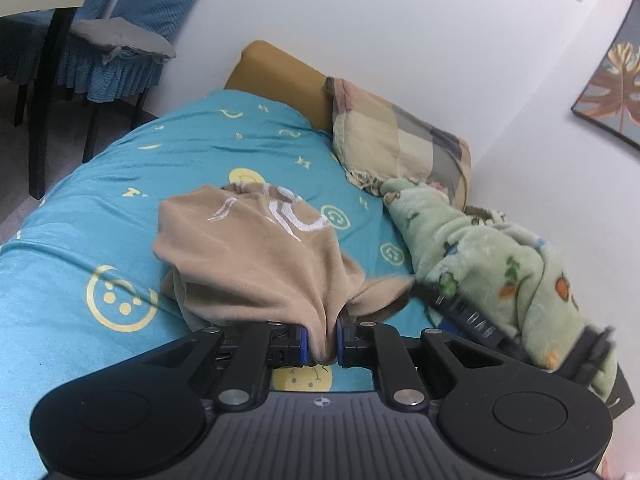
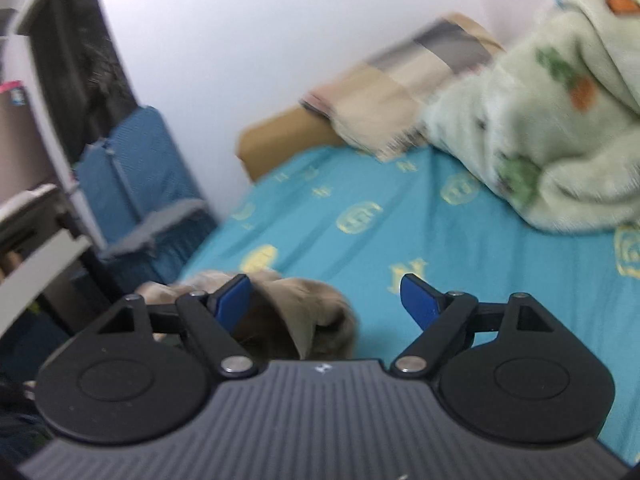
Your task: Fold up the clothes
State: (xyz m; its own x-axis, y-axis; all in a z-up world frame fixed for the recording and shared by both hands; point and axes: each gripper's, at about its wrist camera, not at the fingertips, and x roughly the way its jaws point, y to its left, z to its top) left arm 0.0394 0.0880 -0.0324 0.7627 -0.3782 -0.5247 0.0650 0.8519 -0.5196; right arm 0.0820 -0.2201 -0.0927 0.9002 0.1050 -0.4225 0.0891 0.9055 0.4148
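Tan garment [image 1: 256,256] pinched in left gripper [image 1: 322,340] — right gripper [image 2: 326,306] jaws apart.

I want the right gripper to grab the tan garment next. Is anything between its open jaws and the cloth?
Nothing visible. The right gripper is open, and the tan garment lies just beyond its fingers on the teal sheet. The left gripper already pinches its other part.

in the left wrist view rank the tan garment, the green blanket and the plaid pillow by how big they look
1. Tan garment, though it lies nearest the camera.
2. Green blanket, close behind.
3. Plaid pillow, farthest away.
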